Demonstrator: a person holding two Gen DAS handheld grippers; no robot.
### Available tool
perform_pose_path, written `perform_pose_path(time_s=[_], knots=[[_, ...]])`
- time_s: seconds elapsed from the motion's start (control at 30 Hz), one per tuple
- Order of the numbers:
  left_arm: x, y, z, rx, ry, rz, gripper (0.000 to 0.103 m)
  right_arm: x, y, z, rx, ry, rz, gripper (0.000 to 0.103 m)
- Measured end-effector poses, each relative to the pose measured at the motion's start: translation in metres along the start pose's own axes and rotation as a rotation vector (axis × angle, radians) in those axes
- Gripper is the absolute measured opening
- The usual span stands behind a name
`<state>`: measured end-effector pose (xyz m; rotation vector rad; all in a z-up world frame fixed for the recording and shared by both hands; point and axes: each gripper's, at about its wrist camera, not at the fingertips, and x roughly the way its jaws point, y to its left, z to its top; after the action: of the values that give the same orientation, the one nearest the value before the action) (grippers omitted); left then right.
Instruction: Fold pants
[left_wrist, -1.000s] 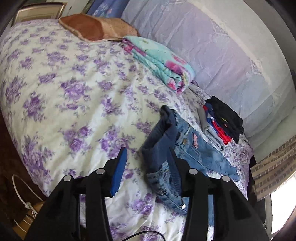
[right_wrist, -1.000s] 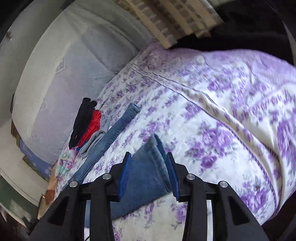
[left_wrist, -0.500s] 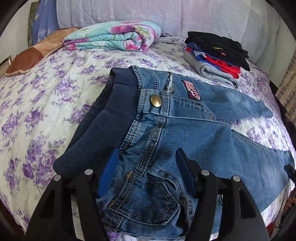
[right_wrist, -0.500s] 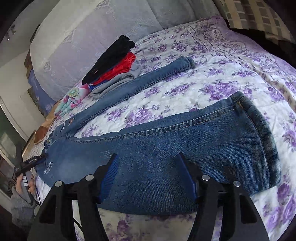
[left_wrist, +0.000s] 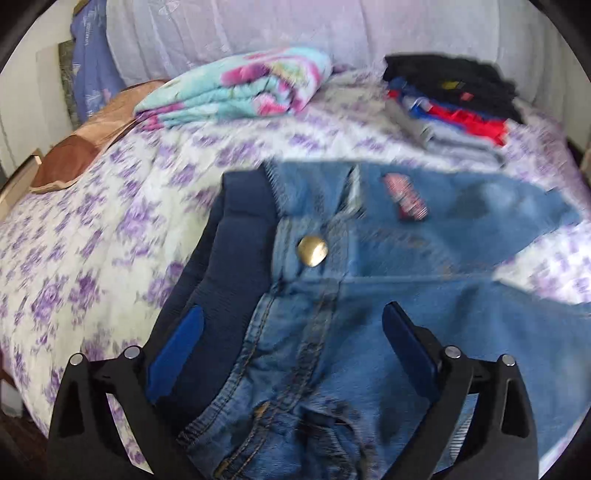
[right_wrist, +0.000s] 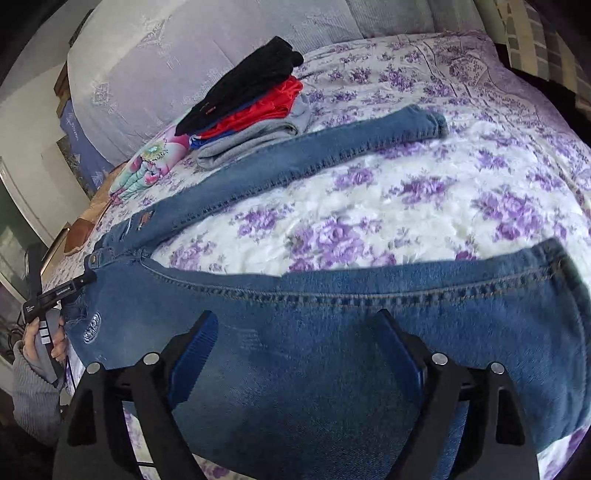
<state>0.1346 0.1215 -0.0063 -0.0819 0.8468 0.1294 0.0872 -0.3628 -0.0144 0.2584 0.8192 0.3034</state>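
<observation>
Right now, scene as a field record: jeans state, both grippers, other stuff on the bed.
jeans: spread flat on the bed, legs apart in a V, unfolded
waist button: brass, fastened, facing up
left gripper: open, over the waistband end
right gripper: open, over the near leg
far leg: lies beside the folded clothes stack, may touch it
folded blanket: teal and pink, by the headboard
bedspread: white with purple flowers

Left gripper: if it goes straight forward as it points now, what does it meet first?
Most likely the jeans: the open left gripper points at the denim near the waistband; depth is unclear.
</observation>
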Motion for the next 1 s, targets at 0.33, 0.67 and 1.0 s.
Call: perform_pose_path(time_s=[0.33,0.67,1.0], knots=[[0.03,0.06,0.082,-0.185,0.025,-0.098,0.094,0.006,0.038,0.091,-0.021,-0.125,0.196,0.087],[0.095,0.089,0.095,-0.186,0.154,-0.203,0.094,0.053,0.062,0.103,-0.05,-0.031,0.199,0.087],[0.101,0.086,0.092,-0.211,0.121,-0.331,0.049,0.084,0.08,0.131,-0.112,-0.001,0.194,0.087]])
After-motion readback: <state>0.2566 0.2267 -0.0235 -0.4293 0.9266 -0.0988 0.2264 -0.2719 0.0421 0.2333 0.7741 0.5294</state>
